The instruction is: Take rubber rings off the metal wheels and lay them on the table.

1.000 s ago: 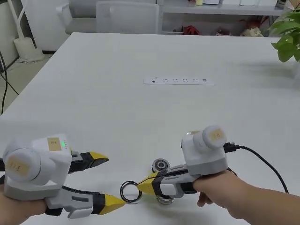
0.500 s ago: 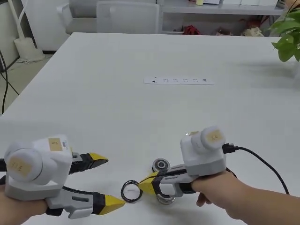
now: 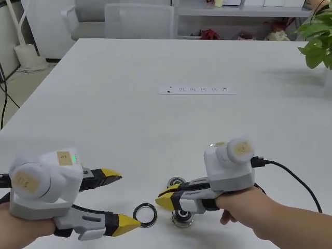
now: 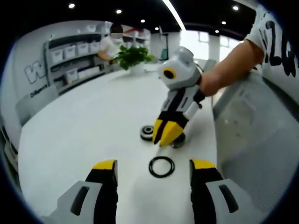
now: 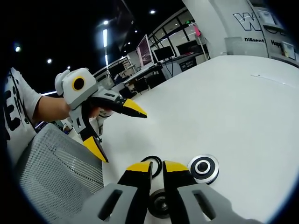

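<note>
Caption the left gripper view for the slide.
Open left gripper facing a rubber ring on the table, right gripper and metal wheel beyond.

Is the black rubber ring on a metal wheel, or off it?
Off. The rubber ring lies flat on the table, and bare tabletop shows through its middle.

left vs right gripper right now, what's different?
The left gripper has its fingers spread wide; the right gripper has them almost together. The loose rubber ring lies ahead of the left gripper; a metal wheel sits under the right gripper's fingers. Both are hand-held, yellow-tipped, low over the table.
</note>
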{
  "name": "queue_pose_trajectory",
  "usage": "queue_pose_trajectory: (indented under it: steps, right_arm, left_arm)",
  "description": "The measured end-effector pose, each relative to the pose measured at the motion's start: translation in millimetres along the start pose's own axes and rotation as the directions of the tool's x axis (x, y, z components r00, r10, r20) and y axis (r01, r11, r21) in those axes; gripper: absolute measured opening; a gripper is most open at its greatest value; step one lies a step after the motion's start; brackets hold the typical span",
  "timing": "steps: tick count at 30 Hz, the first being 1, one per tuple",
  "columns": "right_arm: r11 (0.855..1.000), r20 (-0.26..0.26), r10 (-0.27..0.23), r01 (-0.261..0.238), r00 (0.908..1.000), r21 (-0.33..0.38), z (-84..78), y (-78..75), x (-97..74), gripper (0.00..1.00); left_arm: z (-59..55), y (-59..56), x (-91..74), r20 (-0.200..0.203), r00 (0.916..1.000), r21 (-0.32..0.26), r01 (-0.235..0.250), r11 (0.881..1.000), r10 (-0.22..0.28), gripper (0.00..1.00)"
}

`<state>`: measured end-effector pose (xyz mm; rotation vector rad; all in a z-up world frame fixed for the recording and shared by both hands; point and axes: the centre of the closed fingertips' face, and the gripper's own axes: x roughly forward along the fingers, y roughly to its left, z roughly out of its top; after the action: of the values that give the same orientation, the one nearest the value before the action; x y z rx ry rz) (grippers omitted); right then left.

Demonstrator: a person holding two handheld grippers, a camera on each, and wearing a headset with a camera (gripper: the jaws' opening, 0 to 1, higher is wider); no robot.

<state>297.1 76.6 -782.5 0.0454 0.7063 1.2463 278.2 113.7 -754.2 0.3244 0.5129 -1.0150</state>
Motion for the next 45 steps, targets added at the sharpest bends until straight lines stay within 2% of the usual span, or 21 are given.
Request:
queue_pose_trajectory:
  steps: [14, 24, 34, 45]
  right_arm:
    - [0.998, 0.075, -0.069, 0.069, 0.9948, 0.001, 24.9, -22.2, -27.9, 0.13]
    - [0.992, 0.095, -0.129, 0.130, 0.9870, -0.001, 31.1, -45.0, -51.3, 0.14]
    - [0.985, 0.070, -0.172, 0.173, 0.9827, -0.020, 22.1, -64.2, -62.4, 0.15]
    - [0.983, 0.012, -0.172, 0.173, 0.9850, -0.059, 4.3, -69.4, -54.3, 0.17]
  left_arm:
    - [22.9, 9.2, 8.4, 0.021, 0.9998, 0.032, 0.000, 0.999, -0.001, 0.62]
    - [38.7, 13.3, 21.8, 0.029, 0.9995, 0.058, 0.012, 0.998, -0.013, 0.61]
    - [47.5, 18.3, 37.5, 0.023, 0.9994, 0.068, 0.026, 0.997, -0.028, 0.59]
    - [48.0, 21.5, 55.0, 0.011, 0.9988, 0.073, 0.047, 0.996, -0.048, 0.58]
